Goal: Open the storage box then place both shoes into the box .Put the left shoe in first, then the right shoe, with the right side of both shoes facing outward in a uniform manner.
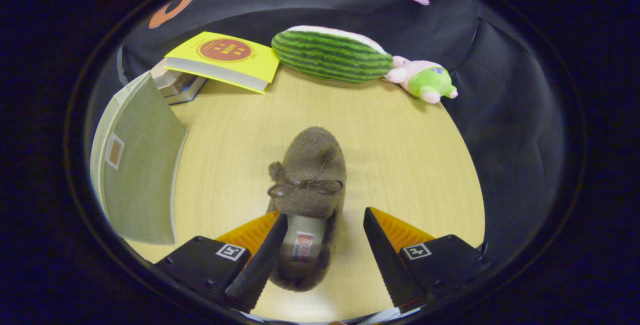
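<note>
Shoe (309, 185) pickup looks like the step in hand: a brown fuzzy slipper lies on the bench (400, 155), toe toward twelve o'clock, heel between the fingers of the claw (325, 255), which stands open, its left finger close against the heel, the right apart. The box (137, 165), lid raised, waits at nine o'clock. Next, I judge, the claw must close on the heel, then carry it to nine o'clock.

Brown fuzzy shoe (310, 175) with darker brown bow and grey insole bearing a red-and-white label. Black fingers (260, 260) backed in ribbed orange. Pale wood-grain tabletop (400, 155). Grey-green storage box (137, 175). Yellow book (225, 60) with red round emblem. Green-striped watermelon plush (332, 55), pink-topped. Pink and lime-green plush toy (425, 81).
</note>
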Demonstrator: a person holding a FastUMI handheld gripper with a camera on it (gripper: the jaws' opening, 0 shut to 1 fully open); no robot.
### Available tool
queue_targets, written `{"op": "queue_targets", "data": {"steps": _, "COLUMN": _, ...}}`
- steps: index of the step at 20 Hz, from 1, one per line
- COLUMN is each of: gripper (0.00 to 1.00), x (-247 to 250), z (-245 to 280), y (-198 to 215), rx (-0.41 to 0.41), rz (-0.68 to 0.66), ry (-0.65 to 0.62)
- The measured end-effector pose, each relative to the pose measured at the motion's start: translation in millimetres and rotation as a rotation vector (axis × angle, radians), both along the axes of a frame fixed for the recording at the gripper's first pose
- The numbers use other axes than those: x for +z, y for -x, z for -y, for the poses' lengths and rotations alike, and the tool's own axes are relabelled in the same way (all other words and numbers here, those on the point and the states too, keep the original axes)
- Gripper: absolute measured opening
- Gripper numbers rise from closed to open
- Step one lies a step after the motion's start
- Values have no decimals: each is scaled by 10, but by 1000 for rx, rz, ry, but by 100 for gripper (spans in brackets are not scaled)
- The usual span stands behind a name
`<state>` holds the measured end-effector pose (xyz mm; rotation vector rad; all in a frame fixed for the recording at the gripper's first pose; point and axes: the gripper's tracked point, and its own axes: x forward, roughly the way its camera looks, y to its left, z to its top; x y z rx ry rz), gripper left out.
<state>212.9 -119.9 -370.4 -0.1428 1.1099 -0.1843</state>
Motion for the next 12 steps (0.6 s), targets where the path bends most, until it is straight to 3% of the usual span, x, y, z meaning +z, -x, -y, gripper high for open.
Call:
{"op": "queue_targets", "data": {"steps": 4, "gripper": 86, "x": -118, "z": 266, "y": -46, "rx": -16, "rz": -20, "ry": 70}}
{"op": "queue_targets", "data": {"steps": 6, "gripper": 81, "x": -245, "z": 244, "y": -152, "rx": -15, "rz": 8, "ry": 26}}
{"op": "queue_targets", "data": {"steps": 8, "gripper": 52, "x": -421, "z": 112, "y": -112, "rx": -21, "rz": -28, "ry": -84}}
{"op": "queue_targets", "data": {"steps": 9, "gripper": 22, "x": -394, "z": 133, "y": -146, "rx": -47, "rz": 14, "ry": -103}}
{"op": "queue_targets", "data": {"steps": 10, "gripper": 11, "x": -360, "z": 158, "y": -158, "rx": -70, "rz": 28, "ry": -115}}
{"op": "queue_targets", "data": {"steps": 12, "gripper": 6, "x": -301, "z": 147, "y": -125, "rx": -95, "rz": 30, "ry": -148}}
